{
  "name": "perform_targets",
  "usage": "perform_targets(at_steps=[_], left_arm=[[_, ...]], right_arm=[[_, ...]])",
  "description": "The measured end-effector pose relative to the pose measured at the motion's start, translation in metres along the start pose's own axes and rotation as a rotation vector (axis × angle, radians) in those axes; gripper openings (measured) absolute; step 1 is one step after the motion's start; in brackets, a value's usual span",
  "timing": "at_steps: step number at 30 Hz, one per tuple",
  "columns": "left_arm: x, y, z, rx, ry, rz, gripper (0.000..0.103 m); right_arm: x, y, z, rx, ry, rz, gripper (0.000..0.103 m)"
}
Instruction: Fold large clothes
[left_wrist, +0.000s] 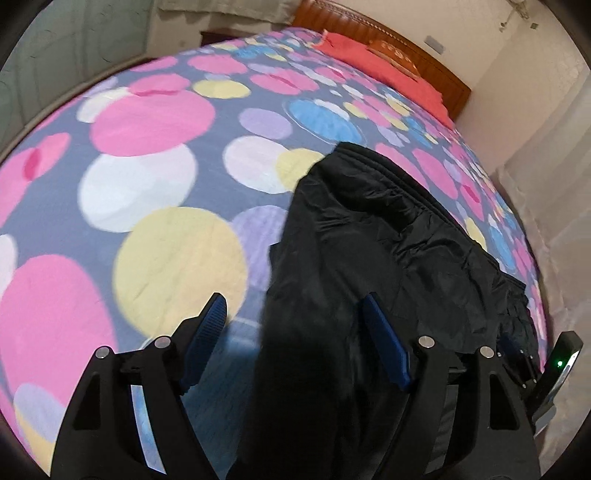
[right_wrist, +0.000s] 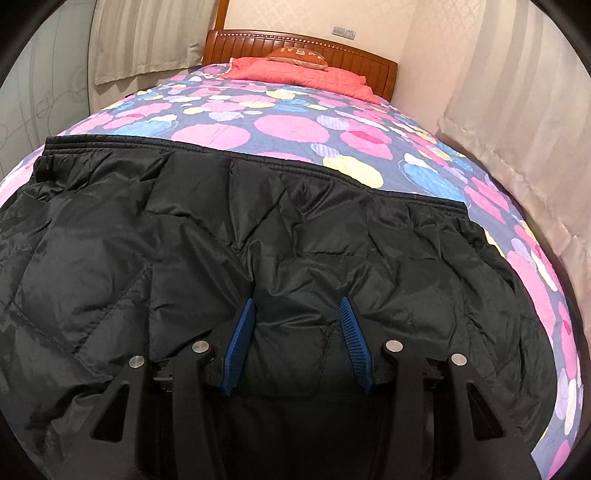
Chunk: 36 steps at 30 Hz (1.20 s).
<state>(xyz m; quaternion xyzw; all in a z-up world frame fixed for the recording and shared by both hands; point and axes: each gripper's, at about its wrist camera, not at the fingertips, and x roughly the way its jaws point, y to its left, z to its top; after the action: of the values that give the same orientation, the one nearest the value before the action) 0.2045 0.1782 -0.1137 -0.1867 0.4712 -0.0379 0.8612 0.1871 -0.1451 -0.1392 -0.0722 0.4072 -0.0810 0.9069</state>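
Observation:
A large black quilted jacket (right_wrist: 258, 221) lies spread on the bed, its ribbed hem toward the headboard. In the left wrist view the jacket (left_wrist: 388, 236) is at the right, with a fold of it hanging between my fingers. My left gripper (left_wrist: 295, 306) is open, blue pads wide apart, at the jacket's left edge. My right gripper (right_wrist: 297, 310) is open just above the jacket's middle, with puffy fabric bulging between its blue fingers (right_wrist: 240, 332). The other gripper's body shows at the far right of the left wrist view (left_wrist: 557, 373).
The bed has a spotted pink, yellow and blue cover (left_wrist: 147, 184), also in the right wrist view (right_wrist: 295, 122). A red pillow (right_wrist: 295, 74) and a brown cushion (right_wrist: 297, 55) lie by the wooden headboard (right_wrist: 354, 59). Curtains (right_wrist: 517, 129) hang along the right side.

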Motion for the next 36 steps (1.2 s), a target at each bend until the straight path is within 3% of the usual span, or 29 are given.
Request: perform_targets(at_steps=[7,12,13,14,16,18,21,26,36], left_arm=[[0.046,0.001,-0.002,-0.02,0.153,-0.144,0.081],[0.055,-0.004,-0.005,0.04,0.148,-0.147,0.08],[0.056,-0.005,-0.005,0.051,0.149,-0.147,0.077],[0.057,-0.006,-0.005,0.053,0.156,-0.183,0.062],[0.059,-0.004,-0.005,0.022,0.17,-0.224,0.055],[0.057,-0.007,-0.007,0.028,0.171,-0.246,0.041],[0.05,-0.014,-0.009,0.035,0.155,-0.244,0.029],[0.033,-0.036,-0.012,0.099,0.097,-0.203,0.02],[-0.035,-0.109,-0.002,0.202,-0.029,-0.259,0.016]], right_arm=[[0.002,0.0,-0.001,0.015,-0.007,0.013,0.049],[0.003,-0.002,-0.002,0.029,-0.011,0.027,0.049],[0.004,-0.001,-0.001,0.032,-0.012,0.029,0.049],[0.004,-0.002,-0.001,0.036,-0.014,0.033,0.049],[0.005,-0.003,-0.002,0.041,-0.014,0.037,0.049],[0.006,-0.003,-0.001,0.041,-0.015,0.037,0.049],[0.007,-0.005,-0.002,0.044,-0.017,0.04,0.049],[0.008,-0.006,-0.003,0.054,-0.019,0.047,0.05],[0.009,-0.016,-0.001,0.107,-0.02,0.102,0.053]])
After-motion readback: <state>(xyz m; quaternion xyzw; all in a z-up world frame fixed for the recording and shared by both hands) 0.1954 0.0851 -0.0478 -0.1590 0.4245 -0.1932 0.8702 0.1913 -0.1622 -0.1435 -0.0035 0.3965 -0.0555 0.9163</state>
